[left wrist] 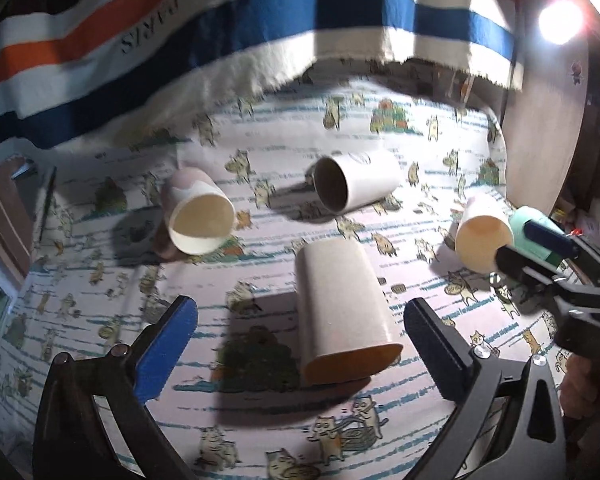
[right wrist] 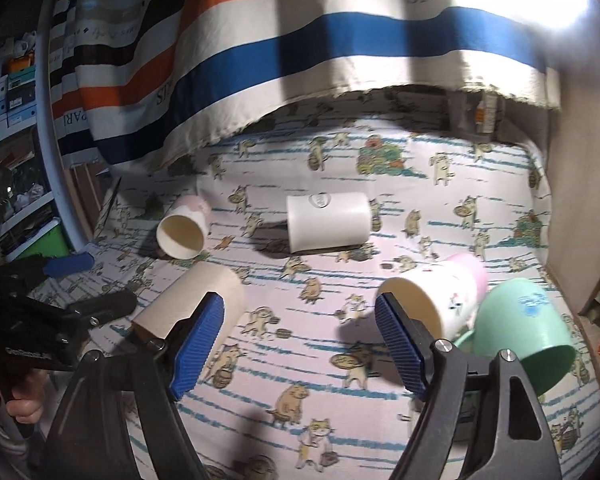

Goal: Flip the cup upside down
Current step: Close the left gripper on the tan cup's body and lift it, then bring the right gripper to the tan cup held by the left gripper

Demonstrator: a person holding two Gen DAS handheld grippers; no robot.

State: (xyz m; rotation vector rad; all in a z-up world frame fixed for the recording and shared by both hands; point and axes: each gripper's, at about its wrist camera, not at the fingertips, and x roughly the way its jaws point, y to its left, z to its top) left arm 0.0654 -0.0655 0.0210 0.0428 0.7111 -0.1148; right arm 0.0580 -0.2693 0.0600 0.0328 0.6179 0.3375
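Several cups lie on their sides on a cat-print cloth (left wrist: 260, 432). A beige cup (left wrist: 340, 312) lies between the open fingers of my left gripper (left wrist: 300, 344), mouth toward the camera; it also shows in the right wrist view (right wrist: 196, 296). My right gripper (right wrist: 300, 344) is open and empty, just left of a white-and-pink cup (right wrist: 440, 296) that leans on a mint green cup (right wrist: 520, 332). A white cup (left wrist: 356, 184) (right wrist: 328, 220) and a pink-white cup (left wrist: 200, 216) (right wrist: 182, 228) lie farther back.
A striped PARIS cloth (left wrist: 260, 20) (right wrist: 300, 40) hangs over the back. A wooden panel (left wrist: 548, 120) stands at the right. A bright lamp (left wrist: 560, 20) glares at the top right. Shelves with boxes (right wrist: 8, 80) stand at the far left.
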